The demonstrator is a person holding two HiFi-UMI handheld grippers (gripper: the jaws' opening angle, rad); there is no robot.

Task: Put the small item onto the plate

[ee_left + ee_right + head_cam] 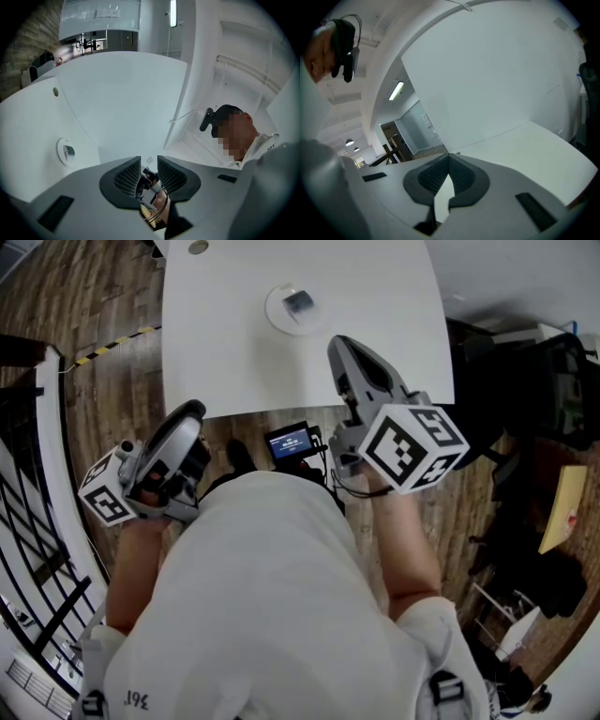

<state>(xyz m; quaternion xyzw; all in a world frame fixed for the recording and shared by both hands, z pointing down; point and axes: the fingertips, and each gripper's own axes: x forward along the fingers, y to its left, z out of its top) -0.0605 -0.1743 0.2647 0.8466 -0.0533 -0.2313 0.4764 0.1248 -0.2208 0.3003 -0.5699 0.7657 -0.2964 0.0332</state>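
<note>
A small grey item [299,303] lies on the white round plate [281,319] at the far middle of the white table [234,352]. My right gripper [339,343] hovers over the table's near edge, just right of the plate and short of it, its jaws shut with nothing between them [449,159]. My left gripper [190,412] is held off the table's near-left edge, above the floor. Its jaws stand a little apart and hold nothing [149,174]. The left gripper view shows the plate [61,157] with the item [69,151] far to the left.
A small device with a lit screen [291,442] sits below the table's near edge. A round grommet [198,247] is at the table's far left. A black railing [37,549] runs along the left; dark bags [553,381] stand at the right.
</note>
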